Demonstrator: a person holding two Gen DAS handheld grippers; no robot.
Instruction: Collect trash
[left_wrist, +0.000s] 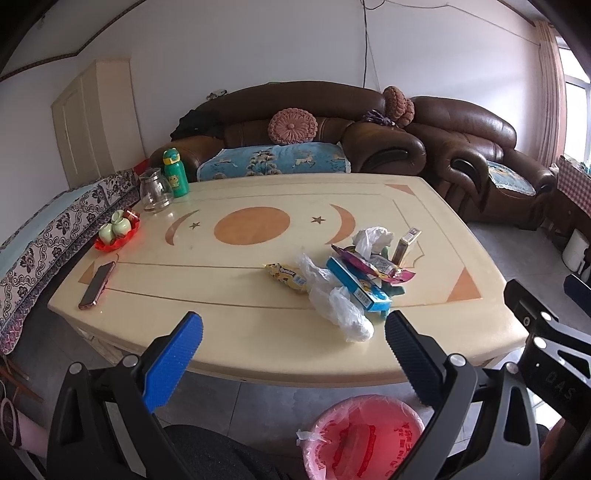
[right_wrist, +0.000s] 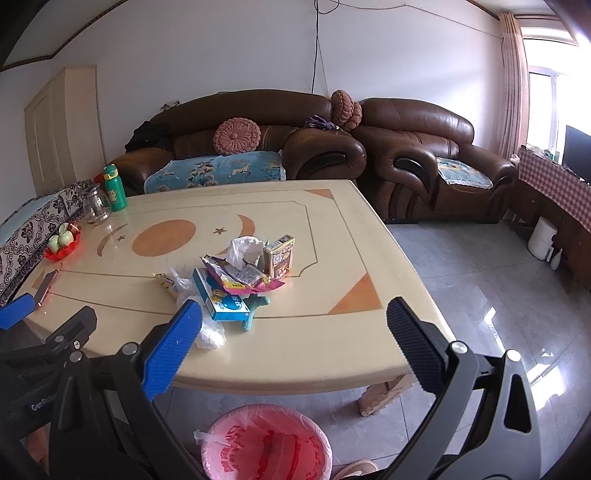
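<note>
The left gripper (left_wrist: 293, 341) and the right gripper (right_wrist: 294, 332) are both hovering off the near edge of the bench (left_wrist: 229, 332), fingers spread wide and grasping nothing. The trash is lying in a loose heap toward the near right part of the bench: a crumpled clear plastic bag (left_wrist: 338, 306), a yellow snack wrapper (left_wrist: 286, 277), a blue carton (left_wrist: 360, 291), a purple foil wrapper (left_wrist: 373, 264), a white crumpled bag (left_wrist: 371, 236) and a small upright box (left_wrist: 406, 245). A pink-lined bin (left_wrist: 364, 439) is standing on the floor below the near edge, between the fingers in both views.

The left view is showing the whole left side of the bench: a phone (left_wrist: 97, 284) near the near left corner, a red dish of green cups (left_wrist: 118, 230) at the left edge, a glass jug (left_wrist: 155, 190) and a green bottle (left_wrist: 174, 173) at the far left corner. The right view is showing the box's printed front (right_wrist: 279, 255), a green object (right_wrist: 256, 308) under the carton, and the tiled floor (right_wrist: 480, 288) right of the bench.

Red characters on the bin liner are not legible; "GenRobo…" is partly showing on the left gripper's body in the right view
</note>
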